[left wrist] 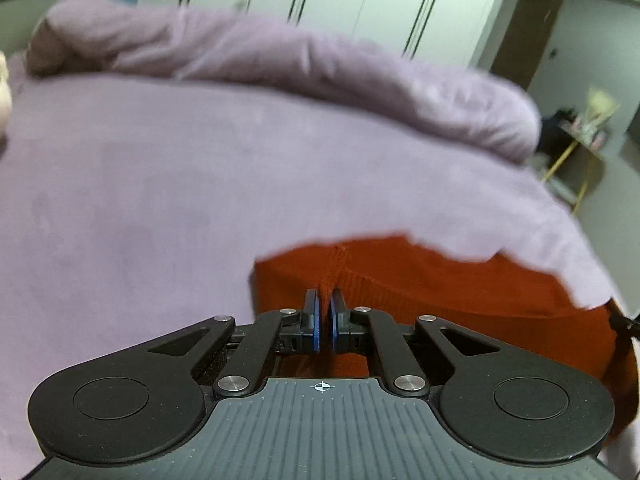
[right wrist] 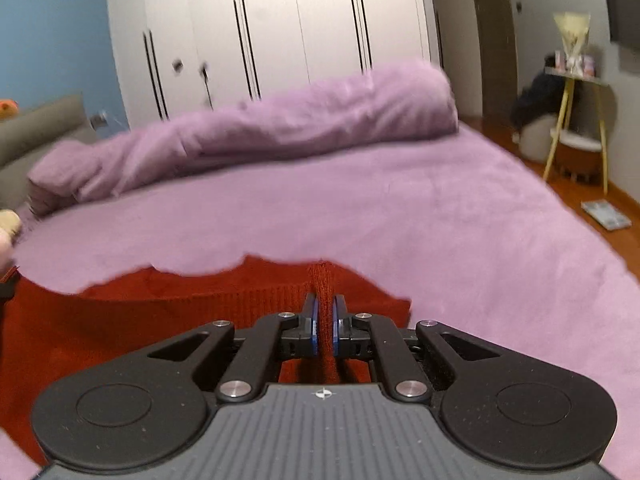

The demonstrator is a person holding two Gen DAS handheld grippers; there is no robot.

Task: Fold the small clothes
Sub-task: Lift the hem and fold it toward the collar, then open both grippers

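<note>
A red knitted garment (left wrist: 440,292) lies on the purple bed cover (left wrist: 160,184). My left gripper (left wrist: 324,300) is shut on a pinched fold of the garment near its left end. In the right wrist view the same red garment (right wrist: 160,320) stretches off to the left. My right gripper (right wrist: 324,304) is shut on a ribbed fold near its right end. The garment hangs taut between the two grippers, just above the bed cover (right wrist: 440,220). Its lower part is hidden behind the gripper bodies.
A rolled purple duvet (right wrist: 260,128) lies along the far side of the bed, in front of white wardrobes (right wrist: 280,20). A side table with yellow legs (right wrist: 576,120) stands on the wooden floor at the right. A grey headboard (right wrist: 40,124) is at the left.
</note>
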